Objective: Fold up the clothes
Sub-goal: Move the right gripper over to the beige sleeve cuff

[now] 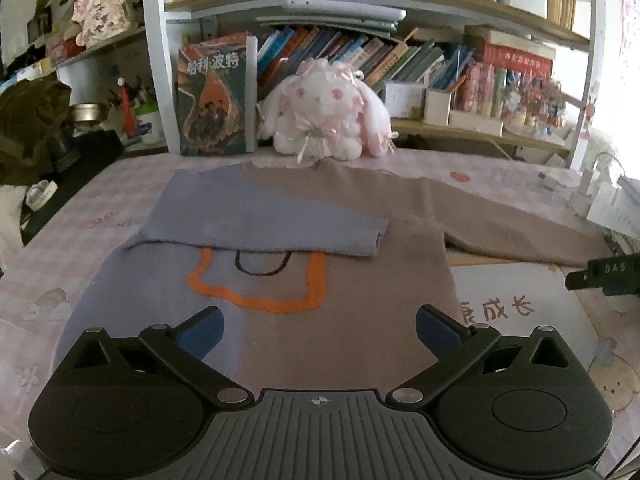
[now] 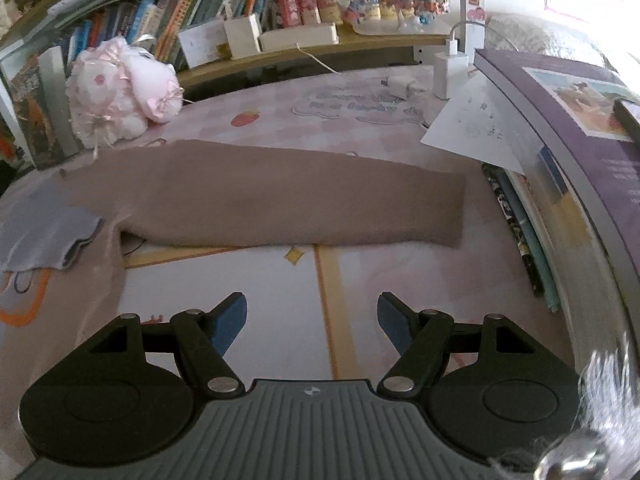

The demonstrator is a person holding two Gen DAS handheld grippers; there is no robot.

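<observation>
A sweater (image 1: 352,232), half lilac and half brown with an orange outline on its chest, lies flat on the pink table cover. Its lilac sleeve (image 1: 264,228) is folded across the chest. Its brown sleeve (image 2: 312,204) stretches out flat to the right, also seen in the left wrist view (image 1: 520,232). My left gripper (image 1: 318,330) is open and empty above the sweater's lower body. My right gripper (image 2: 312,320) is open and empty over bare table cover, just in front of the brown sleeve. The right gripper's tip shows at the left view's right edge (image 1: 604,276).
A pink plush rabbit (image 1: 324,116) and an upright book (image 1: 214,96) stand at the table's back under bookshelves. Stacked books (image 2: 580,152), a paper sheet (image 2: 476,128) and white chargers (image 2: 448,68) crowd the right side near the sleeve cuff.
</observation>
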